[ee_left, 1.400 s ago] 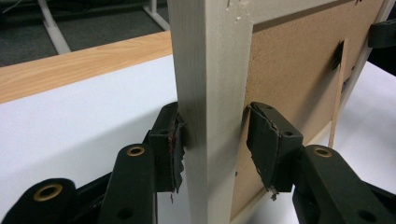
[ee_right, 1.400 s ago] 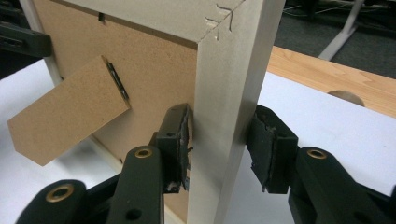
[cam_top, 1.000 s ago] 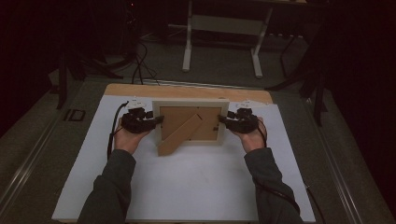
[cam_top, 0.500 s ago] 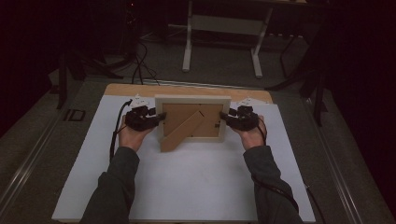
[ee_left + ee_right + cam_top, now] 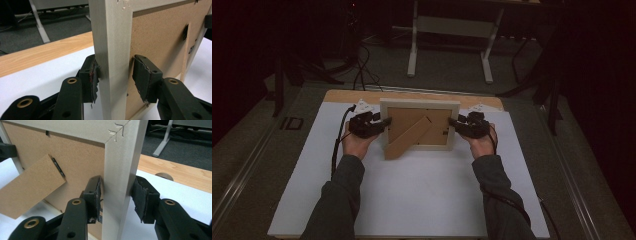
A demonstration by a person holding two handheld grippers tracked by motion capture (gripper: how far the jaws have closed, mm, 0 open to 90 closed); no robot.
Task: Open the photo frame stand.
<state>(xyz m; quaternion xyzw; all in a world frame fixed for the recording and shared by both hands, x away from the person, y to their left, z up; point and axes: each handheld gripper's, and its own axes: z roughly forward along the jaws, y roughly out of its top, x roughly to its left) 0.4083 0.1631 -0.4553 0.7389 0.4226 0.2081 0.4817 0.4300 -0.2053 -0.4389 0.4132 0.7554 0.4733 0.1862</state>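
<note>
We hold a picture frame (image 5: 419, 106) upright near the upper middle of the high view, standing on the white board (image 5: 412, 200) close to its far edge, with a gripper on each short side. The left gripper (image 5: 384, 121) straddles the frame's left upright and the right gripper (image 5: 451, 121) straddles the right one, so the frame cannot tip while we steady it from both ends. In the left gripper view one pad presses the pale wood while the other stands just off the brown backing (image 5: 160, 40), so we judge this a loose hold, more released than clenched. In the right gripper view both pads touch the upright, grasping it lightly. The frame's long axis runs left to right across the picture; its back faces us, and the easel stand (image 5: 407, 140) slants toward the lower left.
</note>
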